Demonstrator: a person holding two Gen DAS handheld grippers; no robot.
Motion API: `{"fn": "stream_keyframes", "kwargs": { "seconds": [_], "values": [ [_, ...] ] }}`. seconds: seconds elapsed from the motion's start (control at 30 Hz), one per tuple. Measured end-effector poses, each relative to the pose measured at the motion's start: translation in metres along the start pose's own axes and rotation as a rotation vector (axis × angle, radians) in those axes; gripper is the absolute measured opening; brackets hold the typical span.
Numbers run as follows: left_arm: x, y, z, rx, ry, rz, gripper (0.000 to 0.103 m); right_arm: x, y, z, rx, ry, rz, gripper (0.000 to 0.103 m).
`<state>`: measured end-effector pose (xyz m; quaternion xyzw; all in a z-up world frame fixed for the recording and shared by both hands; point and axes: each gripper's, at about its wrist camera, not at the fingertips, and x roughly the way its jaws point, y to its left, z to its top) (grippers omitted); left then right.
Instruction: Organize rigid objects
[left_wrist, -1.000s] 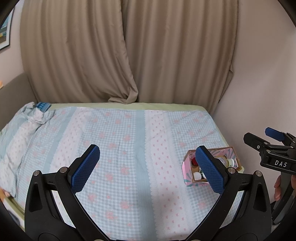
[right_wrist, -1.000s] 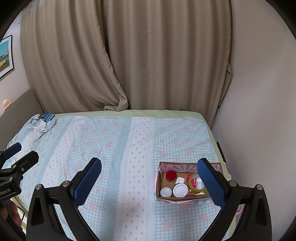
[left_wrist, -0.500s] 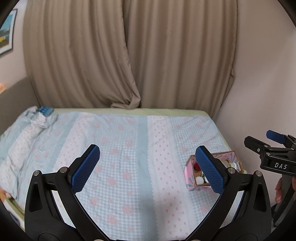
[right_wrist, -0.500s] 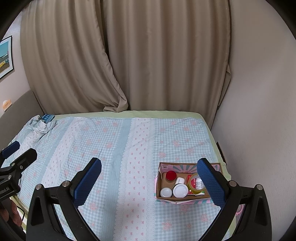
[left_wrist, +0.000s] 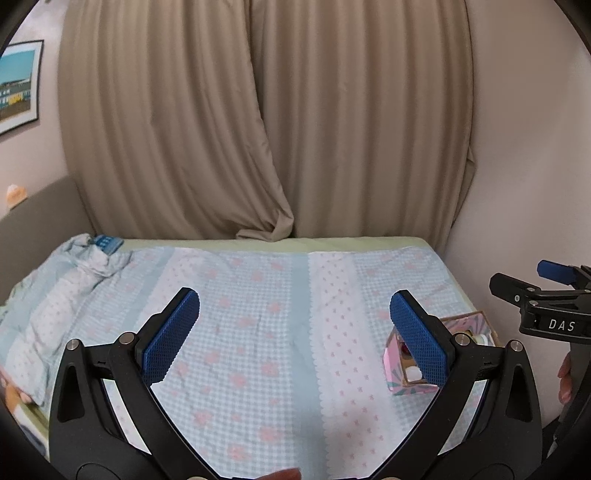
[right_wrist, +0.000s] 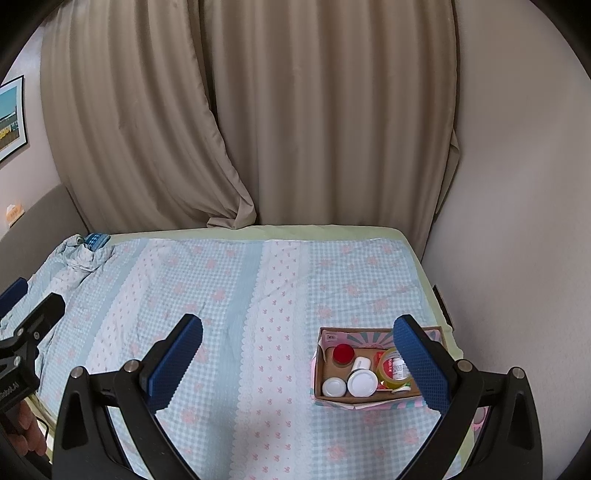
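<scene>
A pink cardboard box (right_wrist: 320, 373) stands on the bed at the right. In it are a red-capped jar (right_wrist: 342, 353), two white-capped bottles (right_wrist: 362, 382), and a roll of yellow tape (right_wrist: 388, 363). The box also shows in the left wrist view (left_wrist: 392, 363), partly hidden by the right finger. My left gripper (left_wrist: 293, 334) is open and empty above the middle of the bed. My right gripper (right_wrist: 297, 358) is open and empty, its right finger over the box's right end.
The bed has a blue-and-pink checked cover (right_wrist: 229, 295), bunched at the far left (right_wrist: 79, 254) by a small blue object (right_wrist: 96, 240). Beige curtains (right_wrist: 258, 129) hang behind. A wall (right_wrist: 517, 221) runs close along the bed's right edge.
The left gripper has risen and tilted up, so the bed and box sit lower in its view. The right gripper has barely moved.
</scene>
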<state>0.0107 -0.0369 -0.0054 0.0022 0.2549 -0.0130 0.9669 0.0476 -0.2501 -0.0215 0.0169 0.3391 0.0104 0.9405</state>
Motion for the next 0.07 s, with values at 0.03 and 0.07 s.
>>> {"fn": "stream_keyframes", "kwargs": {
  "seconds": [0.03, 0.07],
  "values": [
    [0.0004, 0.0011, -0.0004, -0.004, 0.003, -0.002, 0.103, 0.0006, -0.0001, 0.0002, 0.001, 0.001, 0.000, 0.103],
    [0.0016, 0.0019, -0.0005, -0.006, 0.010, -0.010, 0.103, 0.0005, -0.0004, -0.0006, 0.002, 0.001, 0.000, 0.103]
  ]
}}
